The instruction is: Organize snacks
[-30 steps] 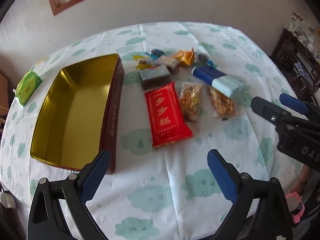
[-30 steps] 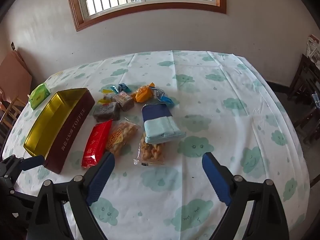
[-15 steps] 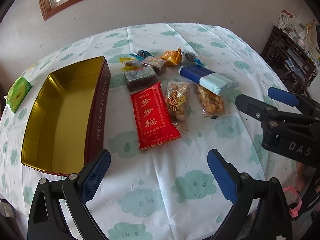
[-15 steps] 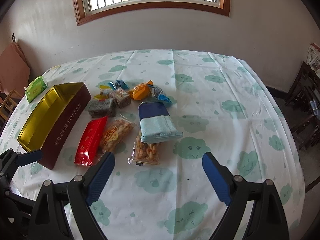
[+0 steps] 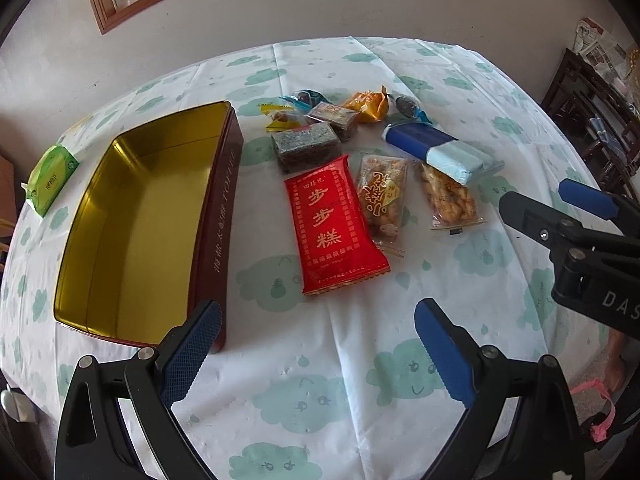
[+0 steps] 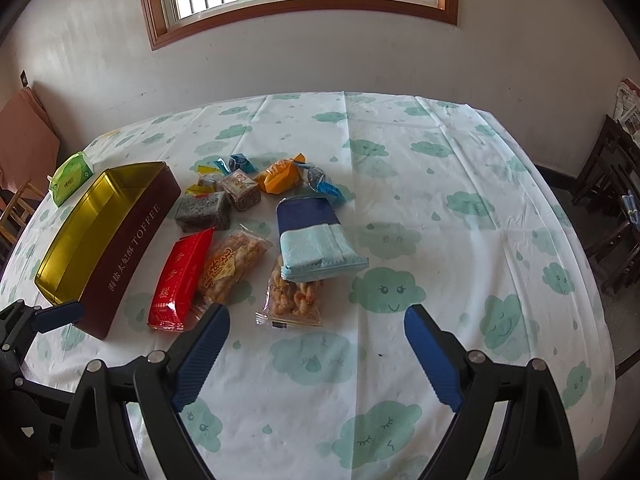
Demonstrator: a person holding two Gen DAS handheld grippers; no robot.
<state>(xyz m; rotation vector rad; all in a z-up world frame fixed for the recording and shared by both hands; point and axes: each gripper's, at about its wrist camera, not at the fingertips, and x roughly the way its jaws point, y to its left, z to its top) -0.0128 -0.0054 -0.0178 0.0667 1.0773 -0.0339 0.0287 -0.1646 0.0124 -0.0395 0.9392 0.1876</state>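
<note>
An open maroon toffee tin (image 5: 218, 216) (image 6: 132, 240) with a gold inside stands empty on the left of the table. Right of it lie a red packet (image 5: 332, 224) (image 6: 180, 276), two clear bags of fried snacks (image 5: 382, 196) (image 5: 448, 196), a blue packet (image 5: 436, 148) (image 6: 314, 236), a dark block (image 5: 306, 148) and several small wrapped sweets (image 5: 366, 106). My left gripper (image 5: 318, 354) is open and empty above the near table edge. My right gripper (image 6: 316, 354) is open and empty, nearer than the snacks; it also shows in the left wrist view (image 5: 572, 216).
A green tissue pack (image 5: 50, 178) (image 6: 72, 176) lies at the table's left edge beyond the tin. The table wears a white cloth with green clouds (image 6: 440, 208). Dark wooden chairs (image 6: 612, 208) stand to the right. A wall with a window is behind.
Both gripper views have shifted a little; the tin and snacks sit slightly differently in frame. Nothing on the table has moved. Both grippers stay open.
</note>
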